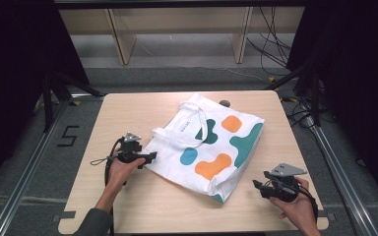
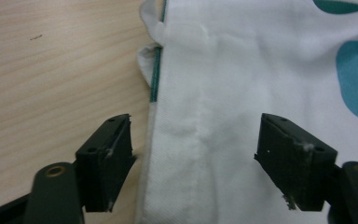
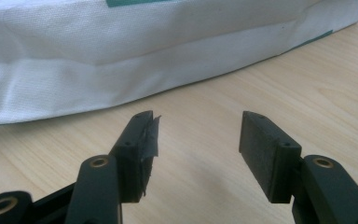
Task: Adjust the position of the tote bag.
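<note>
Across mid-table, high view: tote bag (image 1: 211, 147) lies flat and askew, left gripper (image 1: 150, 156) at its 9 o'clock edge, right gripper (image 1: 259, 186) near its 4 o'clock corner, likely flanking to lift; jaw gaps unreadable.

Left gripper view: jaws wide, empty, straddling the hem (image 2: 200, 140); handles cut off.

Right gripper view: jaws wide, empty, short of the bag's folded base; table (image 3: 261, 88) between.

tote bag (image 1: 211, 147) | white, teal, blue and orange blobs | flat, skewed | mid-table (image 1: 177, 206)
</note>
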Demonstrator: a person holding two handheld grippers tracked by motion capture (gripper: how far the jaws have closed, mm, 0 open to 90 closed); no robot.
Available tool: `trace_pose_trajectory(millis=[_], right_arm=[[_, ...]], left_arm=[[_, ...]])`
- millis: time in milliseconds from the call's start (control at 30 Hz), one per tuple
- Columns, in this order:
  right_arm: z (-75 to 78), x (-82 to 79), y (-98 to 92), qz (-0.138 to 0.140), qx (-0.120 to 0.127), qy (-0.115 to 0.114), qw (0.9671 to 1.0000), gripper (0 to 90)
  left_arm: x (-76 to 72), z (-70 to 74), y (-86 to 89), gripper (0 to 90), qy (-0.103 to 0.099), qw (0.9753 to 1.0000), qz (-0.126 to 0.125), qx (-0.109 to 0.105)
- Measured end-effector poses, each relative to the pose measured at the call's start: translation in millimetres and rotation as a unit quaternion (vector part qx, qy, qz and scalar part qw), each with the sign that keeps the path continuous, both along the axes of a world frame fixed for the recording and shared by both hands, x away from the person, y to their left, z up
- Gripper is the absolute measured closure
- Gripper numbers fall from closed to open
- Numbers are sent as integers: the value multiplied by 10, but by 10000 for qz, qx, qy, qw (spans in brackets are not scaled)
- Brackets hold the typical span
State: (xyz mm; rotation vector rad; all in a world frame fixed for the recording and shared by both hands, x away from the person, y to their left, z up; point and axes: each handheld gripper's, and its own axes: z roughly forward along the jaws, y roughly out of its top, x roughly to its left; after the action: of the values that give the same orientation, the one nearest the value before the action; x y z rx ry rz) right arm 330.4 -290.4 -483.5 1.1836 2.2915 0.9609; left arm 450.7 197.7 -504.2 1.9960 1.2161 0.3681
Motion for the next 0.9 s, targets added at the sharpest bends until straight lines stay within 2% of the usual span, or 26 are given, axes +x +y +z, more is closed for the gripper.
trace_pose_trajectory(millis=[33, 67, 100, 133, 167, 200, 233, 267, 300, 367, 400, 433, 467, 500, 567, 600, 633, 667, 700, 733, 767, 800, 833, 867, 900], right_arm=[[-2, -2, -3, 9, 50, -21, 10000, 456], [7, -37, 29, -178, 255, 170, 9994, 455], [13, -35, 23, -139, 239, 146, 9995, 452], [14, -16, 4, -49, 171, 47, 9998, 451], [17, -21, 6, -68, 210, 64, 9997, 451], [17, -21, 6, -64, 219, 62, 9997, 450], [6, -10, 1, 38, 199, -1, 9998, 451], [19, -18, 7, 61, 234, 106, 9997, 451], [17, -30, 13, 15, 243, 10, 9997, 452], [35, -44, 25, 90, 347, 140, 9993, 450], [38, -46, 27, 99, 320, 107, 9994, 448], [41, -54, 35, 114, 366, 61, 9992, 444], [55, -69, 37, 5, 374, -14, 9993, 438], [63, -79, 56, -4, 597, 139, 9981, 431], [80, -73, 61, -24, 666, 91, 9977, 414], [95, -59, 51, -1, 613, 38, 9981, 406], [100, -53, 58, 17, 738, 46, 9973, 402], [120, -69, 74, -47, 918, 187, 9956, 401], [122, -55, 67, 22, 984, 114, 9951, 397], [152, -90, 99, -101, 1097, 312, 9934, 393], [157, -80, 103, 18, 1066, 195, 9941, 391], [163, -87, 115, 40, 1114, 200, 9936, 391], [184, -121, 153, -22, 1233, 339, 9918, 390], [206, -139, 175, 10, 1220, 412, 9917, 390], [201, -133, 190, 148, 1172, 268, 9926, 389]], left_arm=[[10, -8, 8, 271, -8, 9999, 15, -126], [10, -9, 11, 335, 57, 9994, -94, -331], [2, -10, -5, 404, 50, 9993, -108, -368], [-13, 2, -9, 407, 14, 9997, -192, -130], [-25, 19, -11, 463, -18, 9997, -227, 135], [-43, 25, -16, 526, -65, 9993, -201, 302], [-47, 27, 5, 569, -13, 9991, -279, 323], [-60, 16, 18, 608, -50, 9992, -286, 287], [-78, 3, 29, 665, -87, 9994, -254, 197], [-110, -6, 46, 747, -111, 9995, -292, 70], [-135, 13, 71, 769, -67, 9991, -419, 65], [-160, 12, 64, 801, -124, 9992, -339, -154], [-189, 21, 86, 815, -79, 9988, -438, -209], [-212, 20, 89, 823, -52, 9986, -475, -210], [-280, 1, 88, 827, -41, 9981, -566, -236], [-315, -4, 86, 830, -50, 9978, -616, -233], [-350, -6, 77, 832, -44, 9976, -621, -292], [-393, -6, 71, 833, -43, 9974, -638, -326], [-433, -11, 70, 834, -68, 9973, -633, -369], [-487, -20, 75, 834, -47, 9971, -604, -452], [-518, -31, 67, 834, -53, 9971, -588, -487], [-548, -34, 70, 834, -39, 9968, -680, -423], [-584, -40, 53, 833, -74, 9967, -643, -493], [-612, -37, 42, 833, -73, 9966, -642, -512], [-633, -39, 30, 833, -77, 9963, -656, -551]])
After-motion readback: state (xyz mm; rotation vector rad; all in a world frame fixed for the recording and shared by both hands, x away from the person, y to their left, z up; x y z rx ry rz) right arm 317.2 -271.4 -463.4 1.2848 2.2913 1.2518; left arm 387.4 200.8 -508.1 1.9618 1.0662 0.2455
